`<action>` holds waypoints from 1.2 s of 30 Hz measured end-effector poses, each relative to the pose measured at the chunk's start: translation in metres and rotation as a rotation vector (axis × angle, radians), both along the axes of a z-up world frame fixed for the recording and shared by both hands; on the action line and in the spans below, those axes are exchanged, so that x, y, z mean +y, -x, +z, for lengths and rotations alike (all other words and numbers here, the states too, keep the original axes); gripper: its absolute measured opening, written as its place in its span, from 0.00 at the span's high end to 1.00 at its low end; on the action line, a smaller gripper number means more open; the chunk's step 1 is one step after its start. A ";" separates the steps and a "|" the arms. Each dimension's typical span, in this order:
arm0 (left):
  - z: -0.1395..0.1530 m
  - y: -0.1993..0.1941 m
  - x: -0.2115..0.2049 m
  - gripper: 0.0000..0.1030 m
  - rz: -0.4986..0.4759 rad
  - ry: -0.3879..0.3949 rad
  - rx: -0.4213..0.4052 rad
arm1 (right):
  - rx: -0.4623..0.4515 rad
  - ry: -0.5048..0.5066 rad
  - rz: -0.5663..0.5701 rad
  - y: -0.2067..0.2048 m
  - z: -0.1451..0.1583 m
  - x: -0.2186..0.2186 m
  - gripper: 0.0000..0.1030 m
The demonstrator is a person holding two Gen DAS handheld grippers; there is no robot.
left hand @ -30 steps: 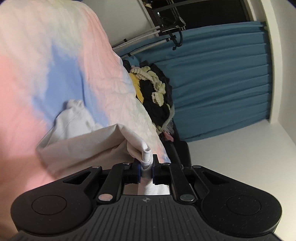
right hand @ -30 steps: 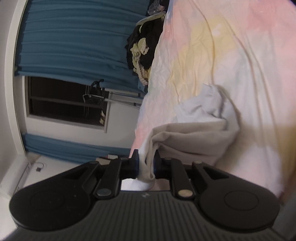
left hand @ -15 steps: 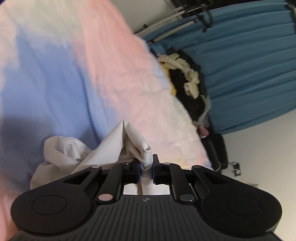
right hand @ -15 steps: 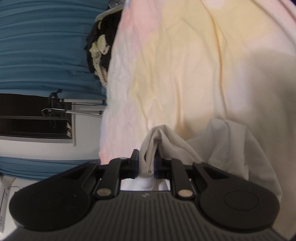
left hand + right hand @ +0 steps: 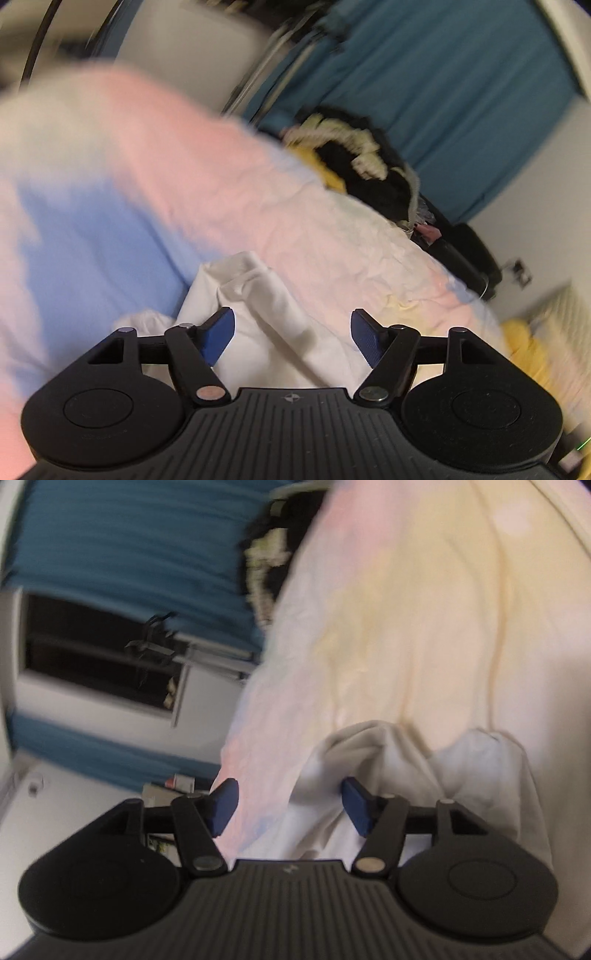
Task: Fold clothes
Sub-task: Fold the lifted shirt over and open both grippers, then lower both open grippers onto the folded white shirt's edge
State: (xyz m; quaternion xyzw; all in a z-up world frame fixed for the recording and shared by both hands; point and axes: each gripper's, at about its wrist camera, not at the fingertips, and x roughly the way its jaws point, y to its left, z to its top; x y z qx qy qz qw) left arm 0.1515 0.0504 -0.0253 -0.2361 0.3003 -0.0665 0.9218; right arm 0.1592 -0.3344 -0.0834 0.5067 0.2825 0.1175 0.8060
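A white garment (image 5: 266, 317) lies crumpled on the pastel tie-dye bedsheet (image 5: 122, 206). My left gripper (image 5: 293, 338) is open just above it, blue pads spread wide, and holds nothing. In the right wrist view the same white garment (image 5: 461, 775) lies bunched on the sheet (image 5: 424, 609). My right gripper (image 5: 290, 808) is open over the garment's edge; its right pad touches the cloth without gripping it.
A pile of black, yellow and cream clothes (image 5: 365, 166) sits at the bed's far end before a teal curtain (image 5: 443, 85). A dark window (image 5: 96, 653) and clothes rail are beyond the bed's edge. Yellow fabric (image 5: 528, 347) lies at right.
Both grippers were shut on folds of the white garment; both have now opened and let it drop onto the sheet. Both views are blurred with motion.
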 end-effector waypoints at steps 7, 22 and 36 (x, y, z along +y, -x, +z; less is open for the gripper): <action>0.006 0.026 -0.049 0.26 -0.086 -0.228 -0.089 | -0.203 0.508 0.161 0.019 0.032 0.060 0.44; -0.055 -0.038 -0.073 0.25 -0.132 -0.395 0.004 | -0.178 0.834 0.293 -0.059 -0.014 0.110 0.53; -0.047 -0.017 -0.072 0.21 -0.125 -0.397 -0.033 | -0.105 0.857 0.209 -0.047 -0.017 0.079 0.53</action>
